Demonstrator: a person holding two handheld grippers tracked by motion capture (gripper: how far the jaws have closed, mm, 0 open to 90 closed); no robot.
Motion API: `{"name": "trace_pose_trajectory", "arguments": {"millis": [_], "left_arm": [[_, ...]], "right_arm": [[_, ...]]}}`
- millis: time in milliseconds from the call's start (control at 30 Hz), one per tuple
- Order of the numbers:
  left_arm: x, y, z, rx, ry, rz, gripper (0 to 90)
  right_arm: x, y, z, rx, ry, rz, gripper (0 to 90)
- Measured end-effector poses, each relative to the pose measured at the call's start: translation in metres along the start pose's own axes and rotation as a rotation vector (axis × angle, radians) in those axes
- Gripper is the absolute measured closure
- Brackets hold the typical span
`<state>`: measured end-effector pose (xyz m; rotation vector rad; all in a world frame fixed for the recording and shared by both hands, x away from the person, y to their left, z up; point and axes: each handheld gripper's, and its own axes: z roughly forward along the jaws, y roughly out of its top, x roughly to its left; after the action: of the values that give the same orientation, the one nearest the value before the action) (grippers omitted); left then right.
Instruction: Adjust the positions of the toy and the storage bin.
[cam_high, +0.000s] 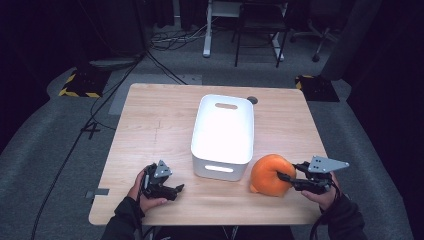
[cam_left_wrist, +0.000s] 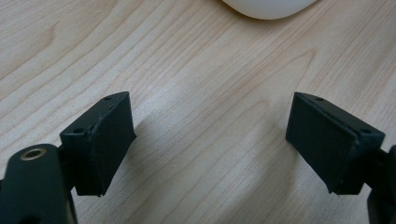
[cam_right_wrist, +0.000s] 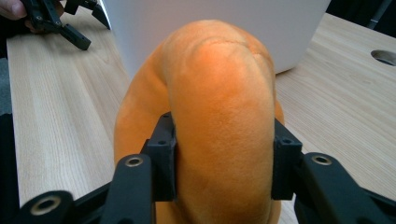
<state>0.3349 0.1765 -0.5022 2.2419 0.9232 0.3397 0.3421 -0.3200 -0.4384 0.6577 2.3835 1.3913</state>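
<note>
Right gripper view: fuzzy rounded orange plush (cam_right_wrist: 219, 116).

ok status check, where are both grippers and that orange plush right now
Right hand-held gripper shut on orange plush, beside the white bin. Left hand-held gripper open, low over bare table. Nothing between plush and bin.

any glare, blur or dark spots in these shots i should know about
High view: the white bin is overexposed and glares, while the room beyond the table falls into near black. Left gripper view: sharp wood grain, soft shadows under the open left gripper. Right gripper view: the orange plush toy clamped in the right gripper is slightly soft, evenly lit.
</note>
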Motion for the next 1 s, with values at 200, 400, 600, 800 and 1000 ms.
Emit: {"name": "trace_pose_trajectory", "arguments": {"millis": [200,400,600,800,1000], "left_arm": [[0.001,0.000,0.000,0.001,-0.007,-0.002,15.6],[0.001,0.000,0.000,0.002,-0.007,-0.001,15.7],[0.001,0.000,0.000,0.002,-0.006,0.001,15.7],[0.001,0.000,0.001,-0.002,-0.003,0.000,15.8],[0.001,0.000,0.001,-0.003,-0.007,0.004,15.8]], "right_arm": [[-0.003,-0.003,-0.009,-0.015,-0.049,0.018,57.4],[-0.009,-0.004,-0.017,-0.027,-0.129,0.044,57.5],[-0.014,-0.006,-0.022,-0.042,-0.191,0.071,57.5],[-0.018,-0.006,-0.024,-0.049,-0.212,0.085,57.4],[-0.019,-0.007,-0.026,-0.052,-0.223,0.088,57.4]]}}
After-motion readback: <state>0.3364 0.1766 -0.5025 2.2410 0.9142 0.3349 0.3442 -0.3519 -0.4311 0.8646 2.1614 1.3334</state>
